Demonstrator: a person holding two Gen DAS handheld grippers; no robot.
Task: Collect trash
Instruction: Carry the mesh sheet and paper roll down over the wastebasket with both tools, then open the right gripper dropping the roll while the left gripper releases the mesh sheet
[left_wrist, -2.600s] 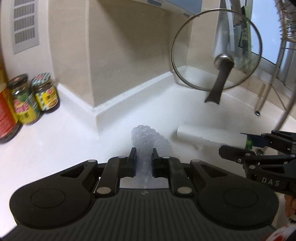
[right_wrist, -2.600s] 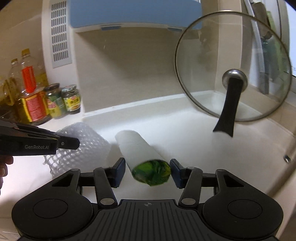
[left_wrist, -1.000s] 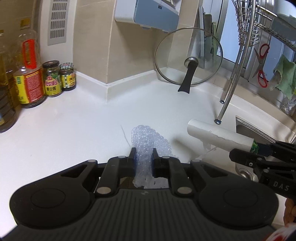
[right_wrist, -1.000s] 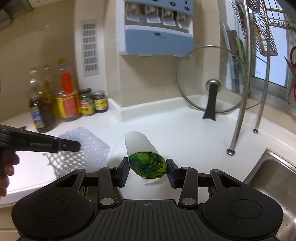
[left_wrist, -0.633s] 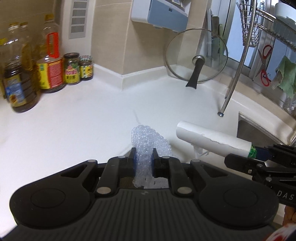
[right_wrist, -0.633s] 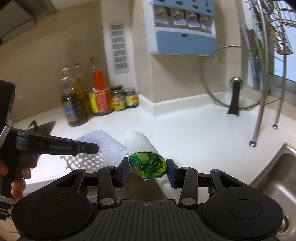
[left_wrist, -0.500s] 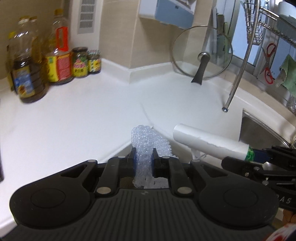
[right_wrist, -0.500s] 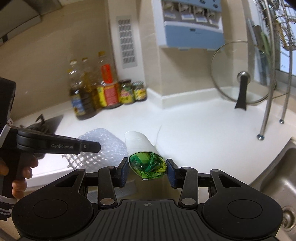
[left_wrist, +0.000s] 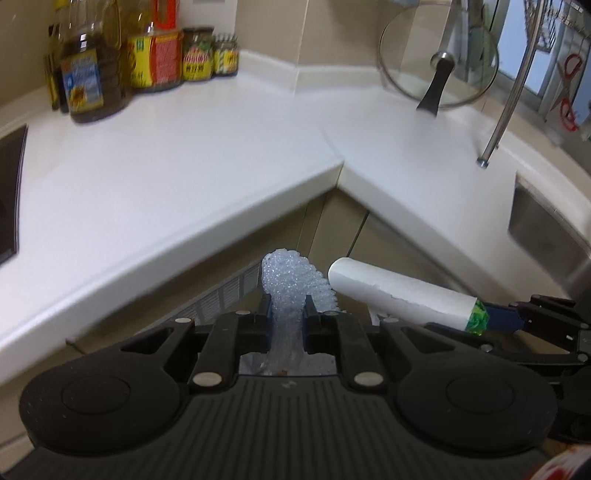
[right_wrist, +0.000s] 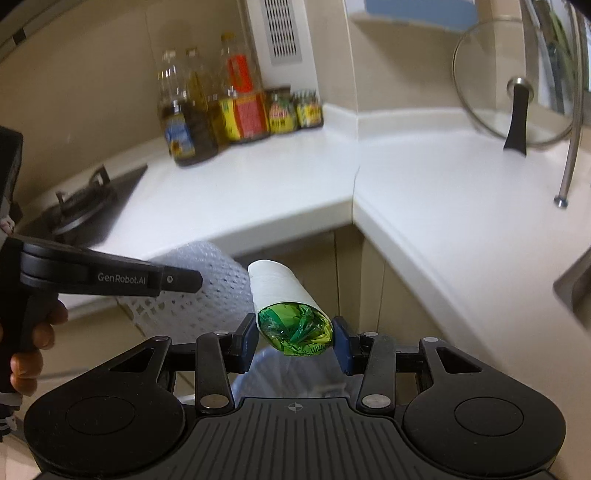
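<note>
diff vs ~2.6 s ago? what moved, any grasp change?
Both tongs pulled back off the white counter and dropped: the left tongs with the foam net and the right tongs with the paper tube now hang in front of the cabinet doors, below counter level. Grips unchanged, nothing released. Glass lid, bottles and jars stayed put.

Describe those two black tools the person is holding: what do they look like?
Each claw is matte black plastic: a ribbed body, two round discs, silver rivets and hinged linkage bars. The left claw and right claw have dark blue pads. The left one's side reads "GenRobot.AI" in pale lettering, above a pistol-style handle.
</note>
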